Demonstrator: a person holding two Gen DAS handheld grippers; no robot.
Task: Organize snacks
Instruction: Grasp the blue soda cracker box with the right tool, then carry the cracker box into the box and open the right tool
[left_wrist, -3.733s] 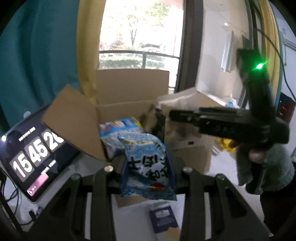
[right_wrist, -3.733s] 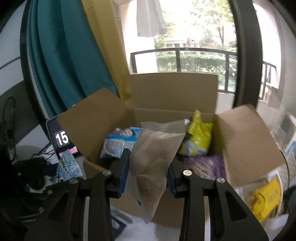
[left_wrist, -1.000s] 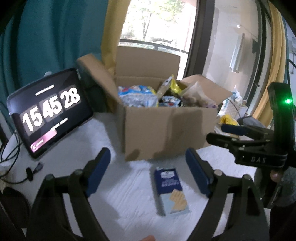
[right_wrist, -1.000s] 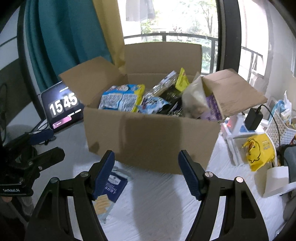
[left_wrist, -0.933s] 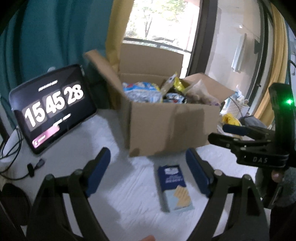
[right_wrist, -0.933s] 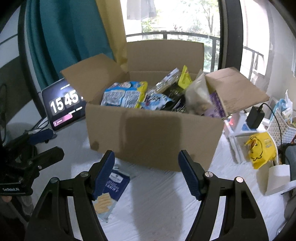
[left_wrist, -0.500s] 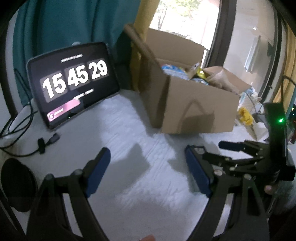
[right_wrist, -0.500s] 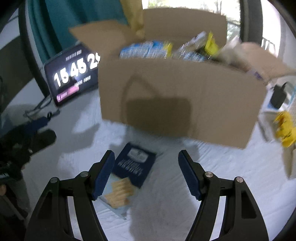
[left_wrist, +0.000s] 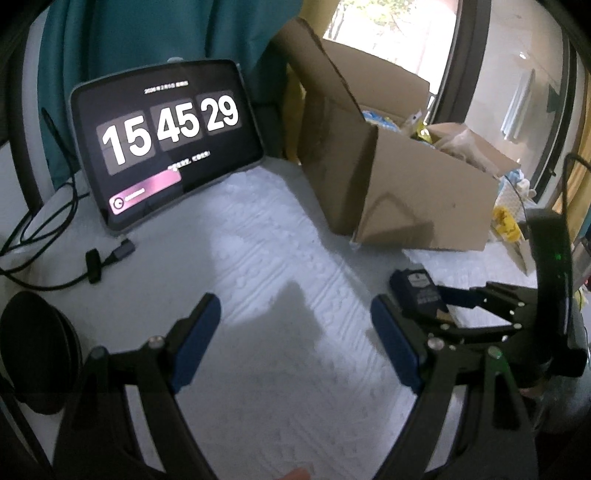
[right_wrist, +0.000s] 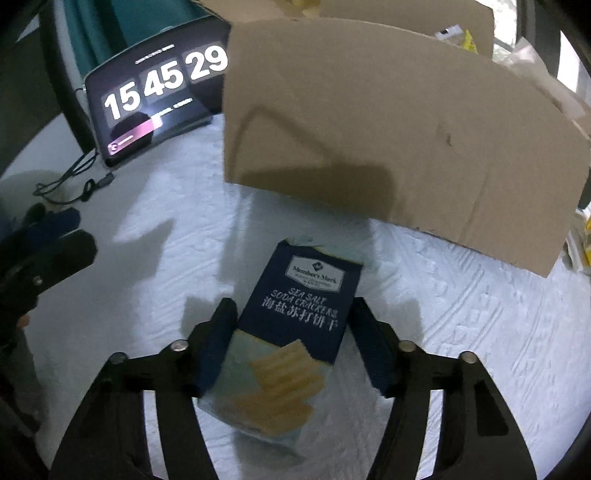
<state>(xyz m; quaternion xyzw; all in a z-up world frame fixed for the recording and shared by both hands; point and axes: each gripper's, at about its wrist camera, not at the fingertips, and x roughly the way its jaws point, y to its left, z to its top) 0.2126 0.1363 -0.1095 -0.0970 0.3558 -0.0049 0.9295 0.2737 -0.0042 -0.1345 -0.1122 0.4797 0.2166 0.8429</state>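
Observation:
A dark blue pack of sea salt soda crackers (right_wrist: 295, 325) lies flat on the white table in front of the cardboard box (right_wrist: 388, 147). My right gripper (right_wrist: 295, 343) is open and low over the table, its blue pads on either side of the pack. The pack (left_wrist: 415, 286) and the right gripper (left_wrist: 476, 306) also show in the left wrist view. My left gripper (left_wrist: 295, 343) is open and empty over bare tabletop to the left. The box (left_wrist: 406, 192) holds several snack bags.
A tablet (left_wrist: 166, 140) showing a clock leans at the back left, with cables (left_wrist: 92, 266) beside it. A black round object (left_wrist: 33, 350) sits at the left edge. Yellow items (left_wrist: 506, 221) lie right of the box. Teal curtain hangs behind.
Both grippers, which earlier held snack bags over the box, are empty and open. The right gripper has dropped down to straddle the cracker pack. The left has swung left and lower.

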